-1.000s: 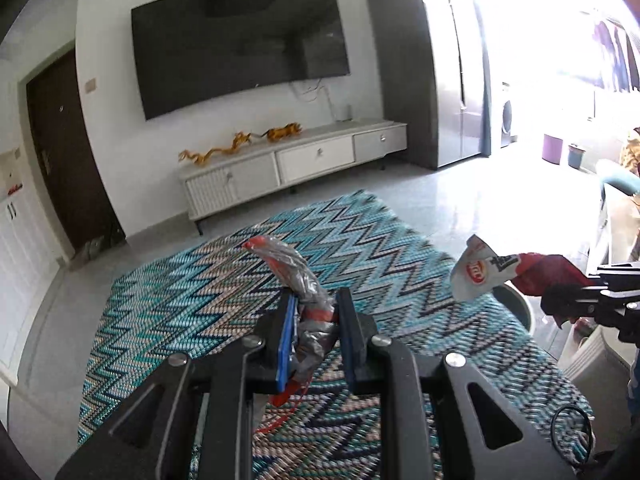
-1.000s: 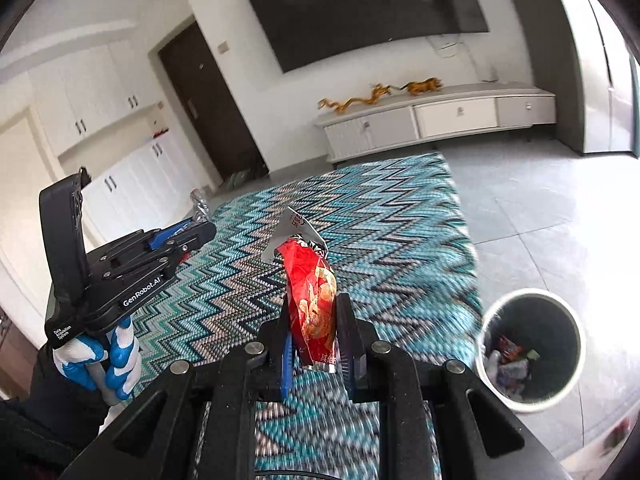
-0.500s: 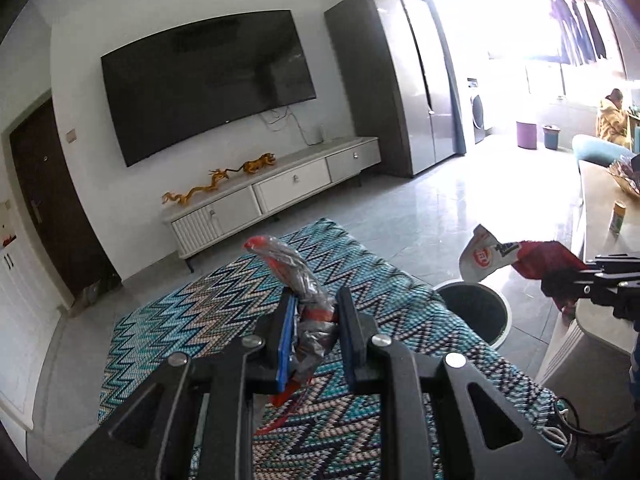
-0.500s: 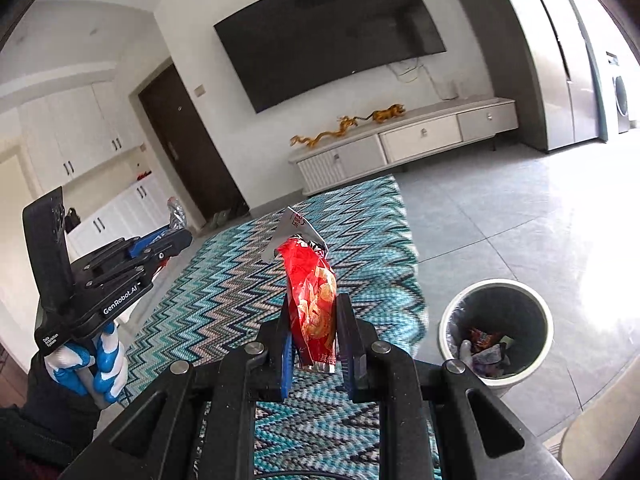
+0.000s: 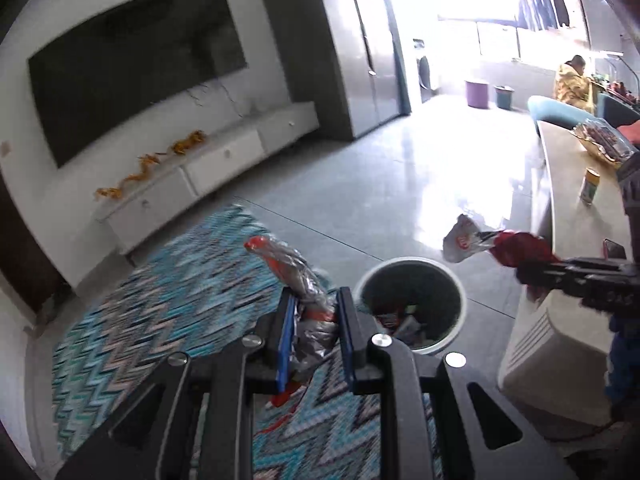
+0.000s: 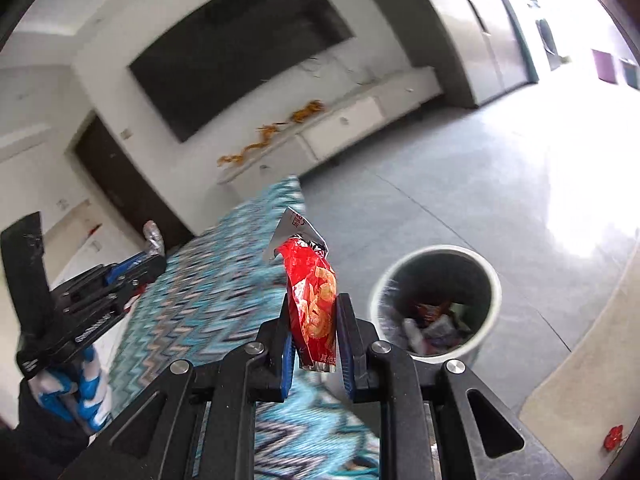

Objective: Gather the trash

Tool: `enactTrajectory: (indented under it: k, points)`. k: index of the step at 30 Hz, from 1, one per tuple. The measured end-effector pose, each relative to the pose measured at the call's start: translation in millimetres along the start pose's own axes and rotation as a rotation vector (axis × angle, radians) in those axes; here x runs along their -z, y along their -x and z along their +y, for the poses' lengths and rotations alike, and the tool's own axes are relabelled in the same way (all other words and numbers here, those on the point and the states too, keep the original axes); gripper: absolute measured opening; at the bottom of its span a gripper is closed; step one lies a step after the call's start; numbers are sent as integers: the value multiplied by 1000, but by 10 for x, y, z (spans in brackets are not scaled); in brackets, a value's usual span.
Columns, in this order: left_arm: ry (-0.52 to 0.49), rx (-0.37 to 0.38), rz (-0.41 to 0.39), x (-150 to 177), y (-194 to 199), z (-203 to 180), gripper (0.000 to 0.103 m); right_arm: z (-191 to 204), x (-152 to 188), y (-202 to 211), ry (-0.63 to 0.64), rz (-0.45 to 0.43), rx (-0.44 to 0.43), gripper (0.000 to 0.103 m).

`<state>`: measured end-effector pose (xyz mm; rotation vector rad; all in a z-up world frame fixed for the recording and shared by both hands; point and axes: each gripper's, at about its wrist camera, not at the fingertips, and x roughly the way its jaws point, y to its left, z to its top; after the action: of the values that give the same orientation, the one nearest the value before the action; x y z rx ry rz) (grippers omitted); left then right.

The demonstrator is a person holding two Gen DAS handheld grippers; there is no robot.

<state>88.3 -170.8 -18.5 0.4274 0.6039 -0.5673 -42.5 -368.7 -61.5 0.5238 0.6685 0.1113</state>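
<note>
Both wrappers in hand, neither binned.
My left gripper clamps a crumpled silver-and-red wrapper; my right gripper clamps a red crisp packet, near the round white bin already holding rubbish.

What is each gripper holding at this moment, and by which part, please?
Left gripper: crumpled silver-and-red wrapper, lower end. Right gripper: red crinkled snack bag, lower half.

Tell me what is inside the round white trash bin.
The round white trash bin holds crumpled wrappers, red, white and dark, piled at the bottom. Its near wall hides part of the pile, and anything beneath is covered.
</note>
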Motion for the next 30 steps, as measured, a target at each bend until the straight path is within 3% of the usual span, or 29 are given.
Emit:
enactTrajectory:
  k: [11, 18, 21, 24, 30]
  points:
    - [27, 150, 134, -485, -1300, -409, 22, -618, -353, -813, -119, 100, 113, 18]
    - [100, 256, 227, -544, -1974, -464, 22, -997, -422, -1412, -179, 188, 166, 20]
    - [136, 312, 269, -541, -2190, -489, 28, -1178, -385, -1642, -199, 227, 198, 22]
    - [164, 332, 288, -532, -2307, -503, 50, -1355, -303, -1813, -233, 270, 236, 46]
    - [175, 327, 285, -546, -2307, -501, 51, -1450, -249, -1757, -263, 277, 272, 49]
